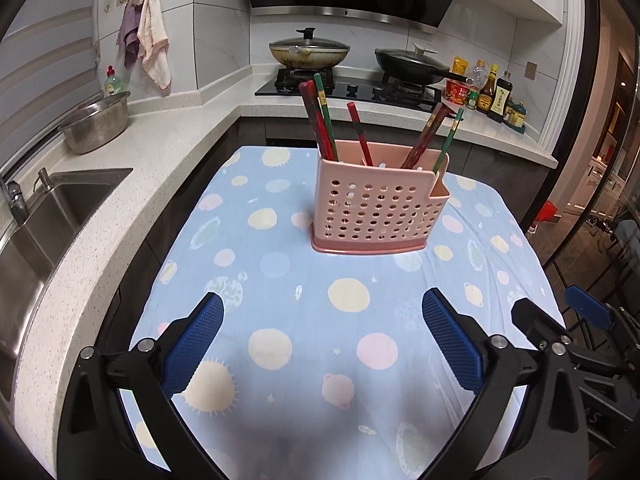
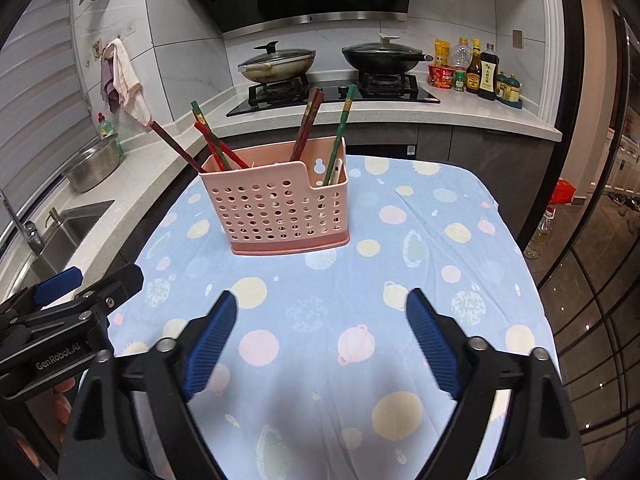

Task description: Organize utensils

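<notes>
Holder: pink perforated plastic utensil caddy (image 1: pixel 374 204) stands upright on its darker pink base, near the middle of the far half of the table, well apart from both grippers.
Table cover: light blue cloth printed with pastel planets and suns (image 1: pixel 280 320); no loose utensil shows on it in either wrist view.
Contents: red and green lacquered chopsticks (image 1: pixel 320 120) stand tips-down in the caddy, leaning outward against its rim. Likely reason: the compartments are wide, so each stick tips until the wall stops it.
Grouping: one bunch leans at the left end, one red stick near the middle, a brown-red pair and a green stick at the right by the lower notched corner. Which divider holds which stick cannot be told.
Left gripper (image 1: pixel 322 344): blue ribbed pads spread wide, nothing between them, touching nothing; hovers over bare cloth, aimed at the caddy.
Right gripper (image 2: pixel 322 340): pads likewise spread wide and empty, over cloth, clear of the caddy.
Relative position: the grippers sit side by side, each visible at the edge of the other's view.
Judgement: with every visible chopstick already in the caddy and both jaws empty, the sorting looks finished or nearly so.
</notes>
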A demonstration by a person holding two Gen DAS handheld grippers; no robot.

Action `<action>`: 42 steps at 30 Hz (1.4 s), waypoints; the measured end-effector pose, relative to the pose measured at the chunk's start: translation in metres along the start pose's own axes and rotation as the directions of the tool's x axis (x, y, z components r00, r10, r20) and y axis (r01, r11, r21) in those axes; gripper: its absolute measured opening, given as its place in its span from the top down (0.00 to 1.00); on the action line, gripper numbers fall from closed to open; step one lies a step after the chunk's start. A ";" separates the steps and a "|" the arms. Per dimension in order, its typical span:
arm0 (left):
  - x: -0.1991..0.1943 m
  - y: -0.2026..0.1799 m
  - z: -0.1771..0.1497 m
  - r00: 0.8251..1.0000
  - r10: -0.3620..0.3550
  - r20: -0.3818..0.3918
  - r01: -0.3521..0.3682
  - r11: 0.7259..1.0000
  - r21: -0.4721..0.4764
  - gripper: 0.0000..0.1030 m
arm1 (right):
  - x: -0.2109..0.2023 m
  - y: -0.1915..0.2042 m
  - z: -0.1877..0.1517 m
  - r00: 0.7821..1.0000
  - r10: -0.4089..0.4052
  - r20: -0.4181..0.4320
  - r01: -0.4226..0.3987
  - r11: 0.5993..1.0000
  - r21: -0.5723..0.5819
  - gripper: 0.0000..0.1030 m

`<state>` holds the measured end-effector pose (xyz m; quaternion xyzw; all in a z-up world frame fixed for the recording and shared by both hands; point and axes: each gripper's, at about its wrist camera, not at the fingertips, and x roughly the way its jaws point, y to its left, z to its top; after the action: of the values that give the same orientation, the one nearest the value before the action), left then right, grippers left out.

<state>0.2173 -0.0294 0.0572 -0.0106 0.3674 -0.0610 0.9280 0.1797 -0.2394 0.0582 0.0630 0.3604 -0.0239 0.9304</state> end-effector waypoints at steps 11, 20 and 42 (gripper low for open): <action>0.004 0.002 -0.016 0.999 0.040 -0.036 -0.040 0.999 -0.012 0.07 | 0.004 -0.003 -0.012 0.999 -0.002 -0.035 0.002 1.000 0.004 0.06; 0.006 -0.001 -0.021 0.997 0.054 -0.049 -0.054 0.999 -0.006 0.07 | 0.002 -0.002 -0.017 0.999 -0.016 -0.029 0.015 1.000 -0.010 0.06; 0.006 -0.005 -0.025 0.996 0.080 -0.044 -0.080 0.997 0.006 0.07 | 0.005 0.003 -0.025 0.999 -0.022 -0.033 0.021 0.999 -0.036 0.06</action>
<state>0.2041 -0.0342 0.0353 0.0074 0.3877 -0.0250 0.9214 0.1672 -0.2330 0.0372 0.0427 0.3771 -0.0265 0.9248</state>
